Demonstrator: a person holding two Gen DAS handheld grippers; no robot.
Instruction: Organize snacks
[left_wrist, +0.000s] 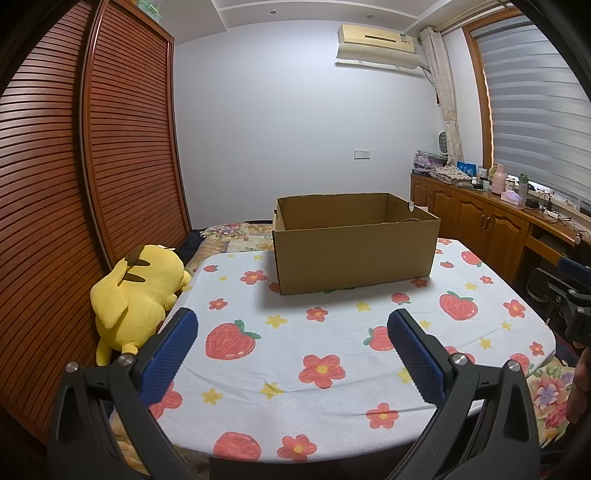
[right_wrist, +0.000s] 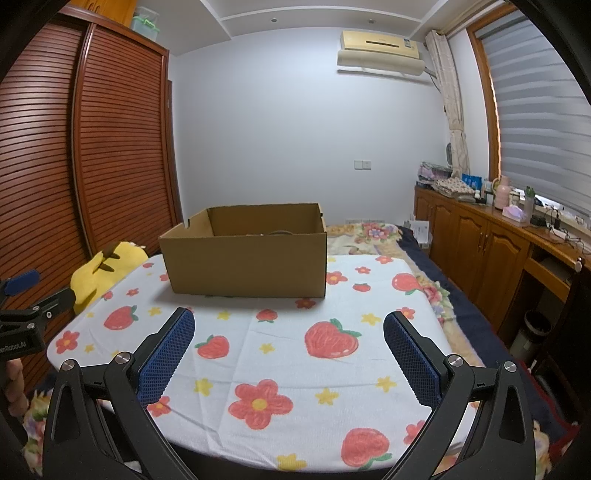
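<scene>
Opening stage. The left gripper (left_wrist: 291, 330) and right gripper (right_wrist: 289, 330) hover over the near counter (left_wrist: 369, 376), jaws spread wide and empty. The cardboard box (left_wrist: 354, 258) stands open-topped at the far edge, well ahead of both. No snacks are visible; locating them is judged the next requirement.

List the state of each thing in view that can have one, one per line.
Cardboard box: open at the top, upright on the tablecloth; contents mostly hidden.
Left gripper: open, holding nothing.
Right gripper: open, holding nothing.
Yellow plush toy: lying beside the table.
Wardrobe doors: shut.
Window blind: lowered.
</scene>
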